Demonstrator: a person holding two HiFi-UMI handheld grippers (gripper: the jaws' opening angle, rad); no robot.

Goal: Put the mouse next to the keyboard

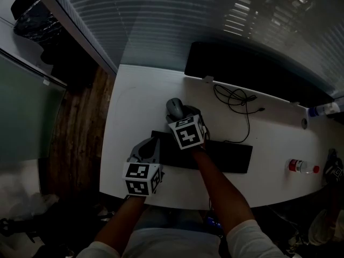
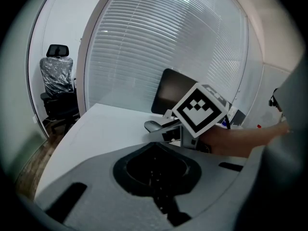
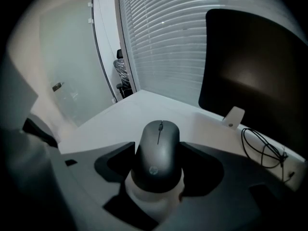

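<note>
The right gripper (image 1: 180, 115) pinches the mouse (image 3: 159, 154) by its flanks, just beyond the far left corner of the keyboard (image 1: 217, 156); the left gripper (image 2: 155, 146), jaws pressed together on nothing, hovers at the keyboard's left end. Best to hold the squeeze even and the mouse level, carry it low, and set it flat beside the keyboard before letting go; the white tabletop (image 1: 137, 98) looks smooth; a monitor (image 1: 242, 69) and closed blinds (image 1: 177, 15) stand beyond the keyboard.

matt plastic mouse (image 3: 159, 153), smooth table (image 1: 137, 98)
</note>
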